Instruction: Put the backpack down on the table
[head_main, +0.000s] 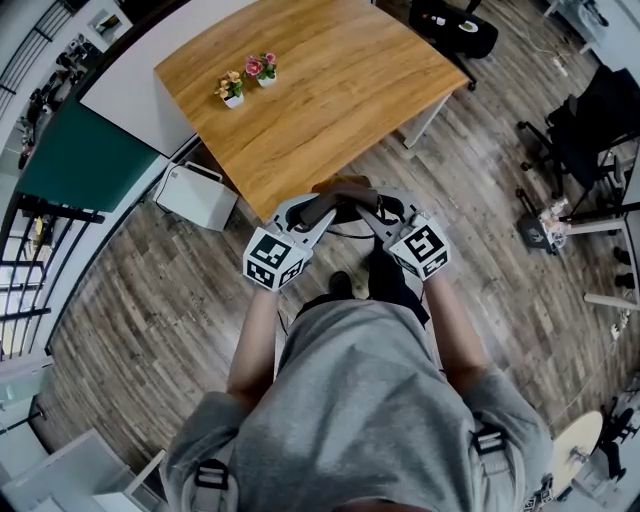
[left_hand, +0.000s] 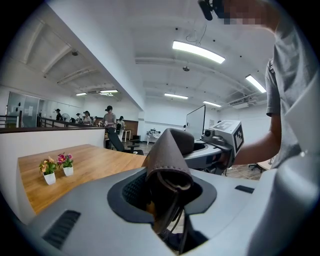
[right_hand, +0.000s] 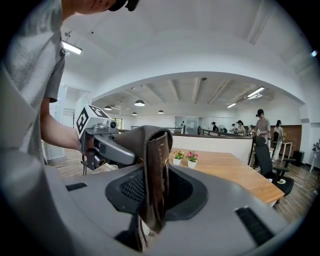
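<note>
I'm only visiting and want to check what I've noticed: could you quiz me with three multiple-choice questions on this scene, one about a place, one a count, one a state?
1. Where do the flower pots stand?
A on the floor; B on the wooden table; C on a chair.
2. How many flower pots are there?
A one; B two; C four.
3. What state are the left tool and the right tool in?
A both open and empty; B one holding a flower pot; C both closed on the brown handle.

Answers:
1 B: the head view shows them on the tabletop.
2 B: two small white pots sit side by side.
3 C: each tool's own view shows the handle clamped between its jaws.
</note>
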